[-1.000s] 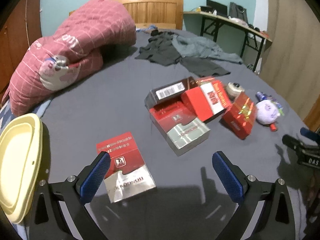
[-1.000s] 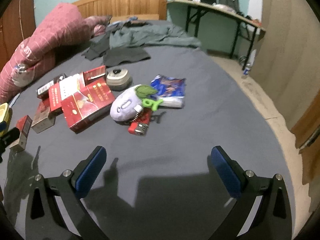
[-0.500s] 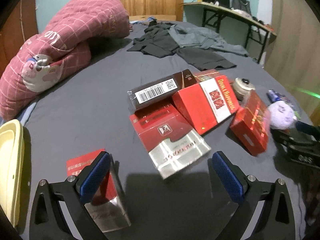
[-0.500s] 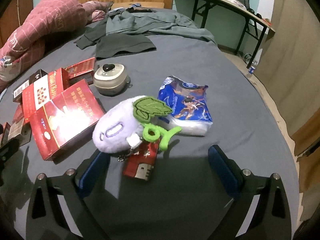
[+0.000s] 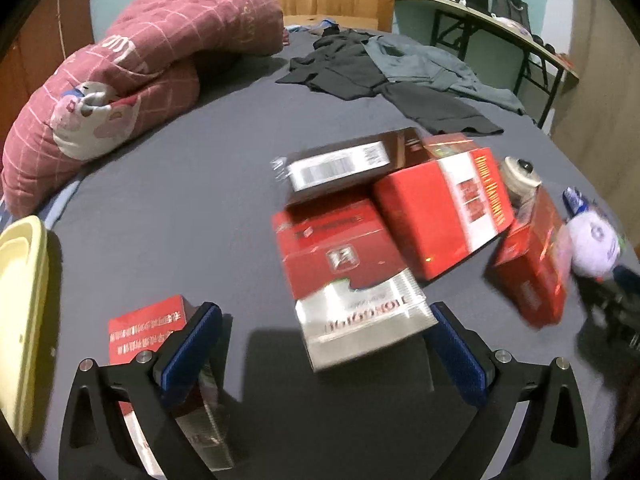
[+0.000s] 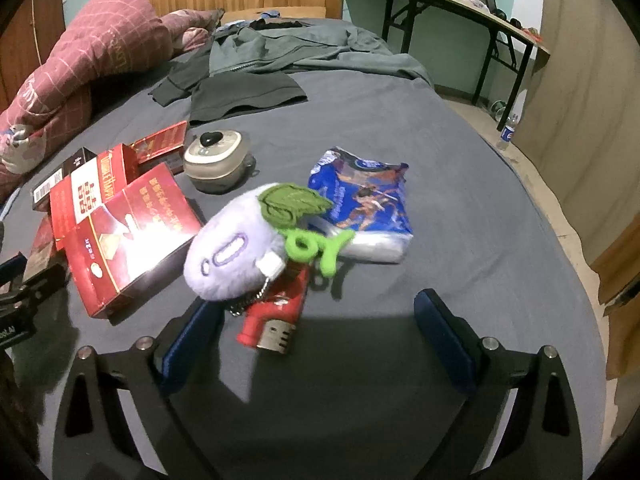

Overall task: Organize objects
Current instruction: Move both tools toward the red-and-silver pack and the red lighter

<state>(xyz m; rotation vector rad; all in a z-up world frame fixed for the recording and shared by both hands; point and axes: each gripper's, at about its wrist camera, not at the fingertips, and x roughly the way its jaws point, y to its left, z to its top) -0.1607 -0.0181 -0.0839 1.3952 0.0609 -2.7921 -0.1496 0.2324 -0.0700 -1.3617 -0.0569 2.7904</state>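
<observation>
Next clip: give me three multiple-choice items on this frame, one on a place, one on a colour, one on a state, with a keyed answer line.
1. Where does the purple plush lie?
A. on the desk
B. partly on the red lighter
C. in the yellow tray

2. What colour is the snack packet?
A. blue
B. orange
C. white

3. How is the right tool?
A. shut on the plush
B. shut, empty
C. open

Key: 1 B, the plush overlaps the lighter; 2 A, blue printed wrapper; 3 C, pads stand wide, touching nothing.

Six boxes (image 5: 348, 264), one plush (image 6: 236, 258), one lighter (image 6: 276, 320)
</observation>
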